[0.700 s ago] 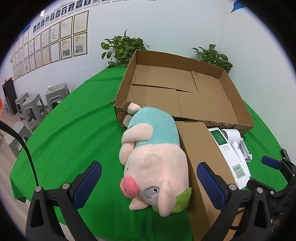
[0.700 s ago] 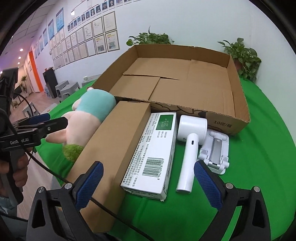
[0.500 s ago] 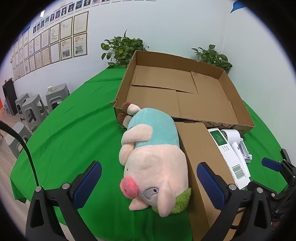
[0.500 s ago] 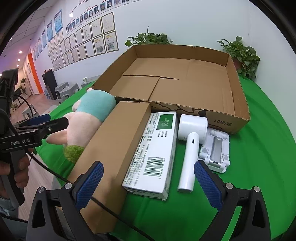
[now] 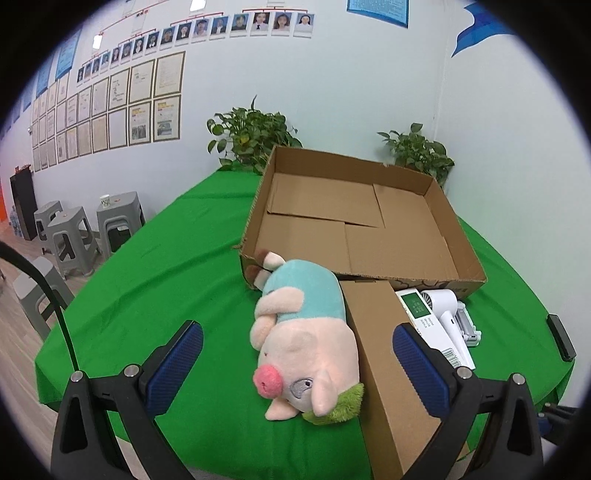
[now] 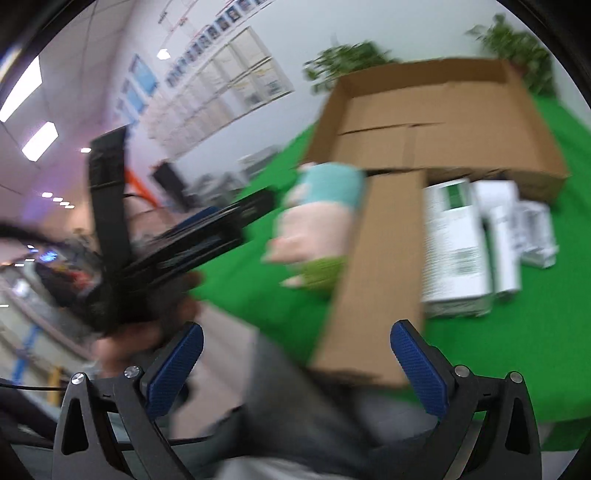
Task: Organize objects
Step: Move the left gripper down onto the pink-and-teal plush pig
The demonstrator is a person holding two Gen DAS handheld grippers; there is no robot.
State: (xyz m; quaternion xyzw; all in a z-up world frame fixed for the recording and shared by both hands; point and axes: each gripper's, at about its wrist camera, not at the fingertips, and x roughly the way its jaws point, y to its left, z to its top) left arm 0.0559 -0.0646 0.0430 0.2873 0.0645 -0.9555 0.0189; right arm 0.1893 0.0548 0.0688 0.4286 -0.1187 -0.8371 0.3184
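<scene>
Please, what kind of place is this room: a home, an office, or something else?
Probably an office or training room, not a home. Rows of framed certificates and staff portrait photos cover the wall, grey plastic stools stand along it, and the work table has a green cloth.

Plush pig left of long carton, open box behind.

Green-clothed table lies bare left of the pink plush pig. Pig presses against the long brown carton, no gap. Open shallow cardboard tray interior is unobstructed.
</scene>
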